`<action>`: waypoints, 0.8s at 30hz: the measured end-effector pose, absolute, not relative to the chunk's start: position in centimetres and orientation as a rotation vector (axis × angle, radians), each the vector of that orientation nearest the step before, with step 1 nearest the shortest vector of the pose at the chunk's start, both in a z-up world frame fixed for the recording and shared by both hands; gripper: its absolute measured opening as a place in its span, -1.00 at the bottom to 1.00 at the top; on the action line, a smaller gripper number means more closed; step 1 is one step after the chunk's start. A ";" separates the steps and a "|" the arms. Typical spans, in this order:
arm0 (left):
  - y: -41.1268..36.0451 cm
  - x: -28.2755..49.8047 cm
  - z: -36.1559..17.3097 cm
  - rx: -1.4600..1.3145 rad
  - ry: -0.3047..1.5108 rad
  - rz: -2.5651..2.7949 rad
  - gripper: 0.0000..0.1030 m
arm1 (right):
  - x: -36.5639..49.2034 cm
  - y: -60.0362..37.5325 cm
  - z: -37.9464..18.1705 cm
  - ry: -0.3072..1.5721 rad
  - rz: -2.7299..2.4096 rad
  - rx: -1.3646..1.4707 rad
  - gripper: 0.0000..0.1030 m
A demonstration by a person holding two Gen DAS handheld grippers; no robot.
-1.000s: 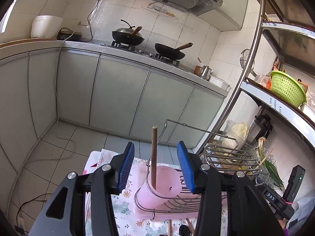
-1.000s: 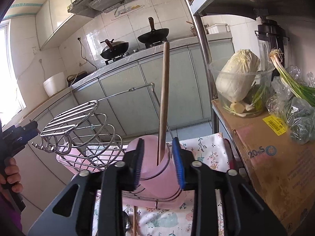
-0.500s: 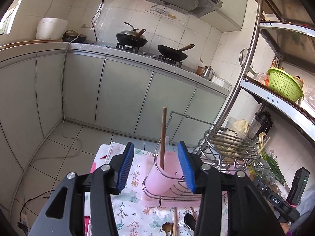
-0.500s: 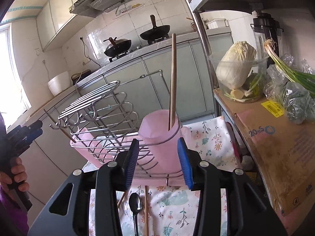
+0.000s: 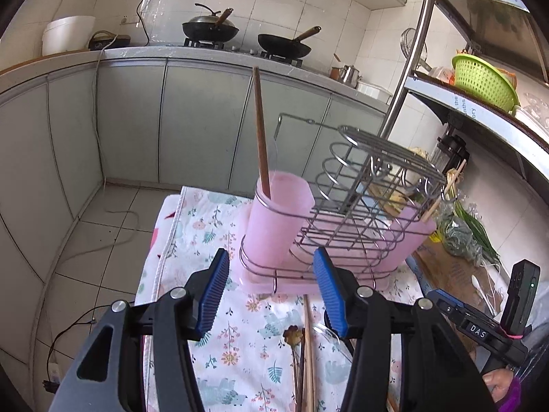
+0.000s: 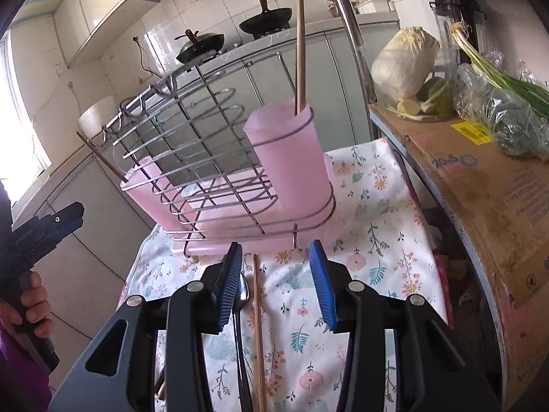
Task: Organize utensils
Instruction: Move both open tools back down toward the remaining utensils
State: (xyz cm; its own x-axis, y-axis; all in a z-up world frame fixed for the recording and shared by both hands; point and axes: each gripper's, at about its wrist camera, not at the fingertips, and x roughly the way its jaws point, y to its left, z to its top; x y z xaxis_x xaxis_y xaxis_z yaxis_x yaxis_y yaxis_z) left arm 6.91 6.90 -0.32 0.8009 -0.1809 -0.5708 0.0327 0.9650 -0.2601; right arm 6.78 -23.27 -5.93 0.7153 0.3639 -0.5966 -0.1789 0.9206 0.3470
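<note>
A wire drying rack [image 5: 363, 185] [image 6: 192, 158] on a pink tray stands on a floral cloth [image 5: 240, 336] [image 6: 370, 240]. Its pink cup [image 5: 278, 219] [image 6: 288, 158] holds one upright wooden chopstick [image 5: 261, 137] [image 6: 300, 51]. Another wooden stick [image 5: 446, 189] [image 6: 99, 154] leans in the far pink holder. Loose chopsticks [image 5: 308, 350] [image 6: 258, 326] and a metal spoon [image 6: 243, 295] lie on the cloth before the rack. My left gripper [image 5: 271, 292] and right gripper [image 6: 274, 285] are both open and empty, above these utensils.
A cardboard box [image 6: 480, 199] with cabbage [image 6: 405, 61] and greens [image 6: 507, 103] stands right of the cloth. A metal shelf post [image 5: 408, 55] rises behind the rack. Kitchen cabinets [image 5: 137, 120] and woks [image 5: 284, 43] are beyond. Tiled floor [image 5: 96, 233] lies left.
Both grippers have pulled back and up from the pink cup, so the rack looks farther. The right gripper let go of the chopstick, which stays standing in the cup, and opened wider.
</note>
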 end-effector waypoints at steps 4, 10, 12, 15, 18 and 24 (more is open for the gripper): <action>6.0 6.7 -2.0 -0.227 0.684 -0.128 -0.02 | 6.5 -22.8 -7.3 0.766 0.292 0.248 -0.19; 5.2 6.5 -4.0 -0.209 0.747 -0.140 -0.02 | 6.3 -22.2 -8.8 0.809 0.291 0.200 -0.19; 5.0 6.5 -4.5 -0.201 0.765 -0.143 -0.02 | 6.3 -22.2 -9.0 0.814 0.293 0.186 -0.19; 4.8 6.7 -5.0 -0.196 0.781 -0.148 -0.02 | 6.3 -22.4 -8.9 0.810 0.292 0.180 -0.19; 4.7 6.8 -5.3 -0.197 0.788 -0.158 -0.02 | 6.5 -22.8 -9.0 0.821 0.296 0.199 -0.19; 4.8 7.4 -6.4 -0.228 0.844 -0.187 -0.04 | 6.7 -23.3 -9.4 0.845 0.300 0.228 -0.19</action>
